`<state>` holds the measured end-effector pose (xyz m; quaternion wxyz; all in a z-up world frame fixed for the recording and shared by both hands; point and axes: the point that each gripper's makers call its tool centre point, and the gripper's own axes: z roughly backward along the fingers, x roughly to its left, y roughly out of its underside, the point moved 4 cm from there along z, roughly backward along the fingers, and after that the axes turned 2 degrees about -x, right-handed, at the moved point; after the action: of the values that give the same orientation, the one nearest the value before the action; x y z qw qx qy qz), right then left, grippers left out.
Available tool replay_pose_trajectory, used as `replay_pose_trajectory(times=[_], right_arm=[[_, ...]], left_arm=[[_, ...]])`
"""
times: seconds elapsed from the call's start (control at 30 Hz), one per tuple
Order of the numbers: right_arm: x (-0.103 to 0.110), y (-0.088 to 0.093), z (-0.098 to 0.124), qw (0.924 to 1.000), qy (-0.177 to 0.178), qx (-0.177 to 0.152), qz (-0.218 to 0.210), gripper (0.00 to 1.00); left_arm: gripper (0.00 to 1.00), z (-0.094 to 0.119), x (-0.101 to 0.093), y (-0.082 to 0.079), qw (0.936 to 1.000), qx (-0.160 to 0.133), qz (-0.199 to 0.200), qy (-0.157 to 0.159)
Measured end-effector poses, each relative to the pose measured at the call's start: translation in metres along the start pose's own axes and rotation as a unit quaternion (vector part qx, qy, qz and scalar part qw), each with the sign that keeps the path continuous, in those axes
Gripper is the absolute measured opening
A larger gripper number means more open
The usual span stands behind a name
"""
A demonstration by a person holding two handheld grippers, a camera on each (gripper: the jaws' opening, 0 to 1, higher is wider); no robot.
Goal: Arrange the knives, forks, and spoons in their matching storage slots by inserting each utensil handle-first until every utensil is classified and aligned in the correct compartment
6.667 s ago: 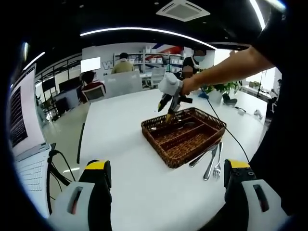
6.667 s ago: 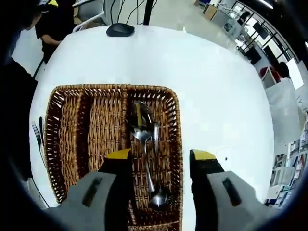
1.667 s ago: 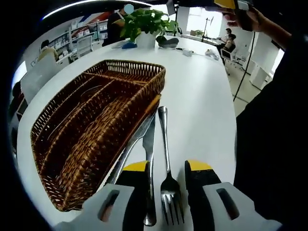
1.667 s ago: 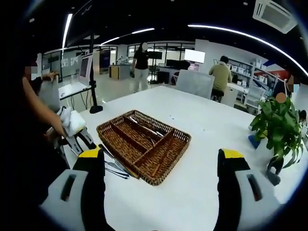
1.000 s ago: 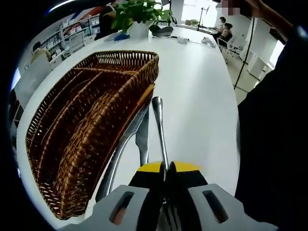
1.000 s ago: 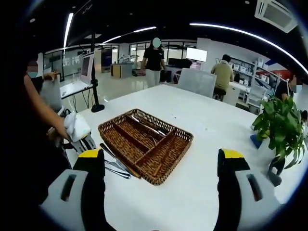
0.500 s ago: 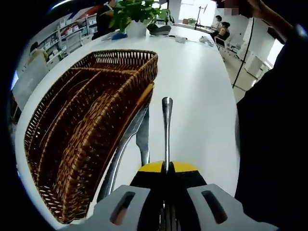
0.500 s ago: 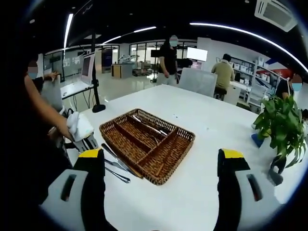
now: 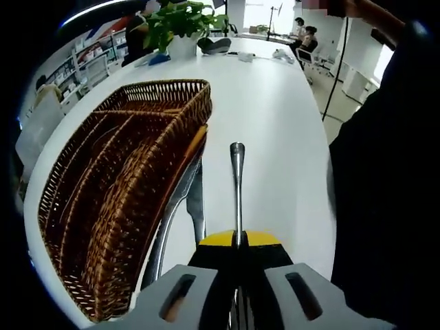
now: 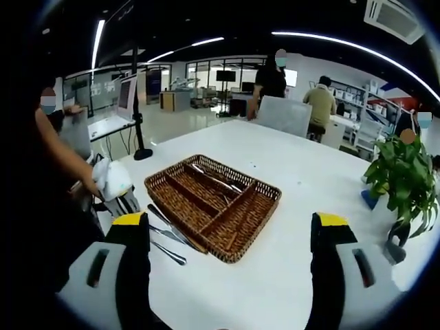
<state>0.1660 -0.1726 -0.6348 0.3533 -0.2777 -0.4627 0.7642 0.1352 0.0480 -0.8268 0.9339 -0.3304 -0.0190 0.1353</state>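
Left gripper clamps a fork near its tines, handle pointing ahead beside the basket. Tines hidden between jaws. Right gripper hovers wide open, holding nothing.

The tined end of the silver metal fork is hidden between the closed yellow-tipped jaws of the left gripper. The lower ends of the two silver table knives are cut off behind that gripper's body. In the right gripper view, the utensils inside the brown woven wicker tray are too small to sort by kind.
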Motion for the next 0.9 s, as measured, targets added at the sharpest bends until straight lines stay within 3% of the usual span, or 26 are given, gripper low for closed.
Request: replay_pose_trajectory(times=[0.27, 0.5, 0.7, 0.9], right_arm=[[0.002, -0.002, -0.002, 1.0000, -0.003, -0.002, 0.001, 1.00], [0.005, -0.004, -0.003, 1.0000, -0.005, -0.001, 0.002, 1.00], [0.009, -0.005, -0.004, 1.0000, -0.007, 0.003, -0.006, 1.00], [0.009, -0.004, -0.004, 0.9999, -0.002, 0.010, -0.009, 1.00]], left_arm=[[0.00, 0.017, 0.000, -0.010, 0.9991, -0.021, -0.034, 0.016], [0.01, 0.031, 0.006, -0.017, 0.9978, -0.021, -0.059, 0.024], [0.01, 0.053, 0.013, -0.035, 0.9953, -0.047, -0.077, 0.036], [0.01, 0.070, 0.026, -0.046, 0.9941, -0.050, -0.089, 0.036]])
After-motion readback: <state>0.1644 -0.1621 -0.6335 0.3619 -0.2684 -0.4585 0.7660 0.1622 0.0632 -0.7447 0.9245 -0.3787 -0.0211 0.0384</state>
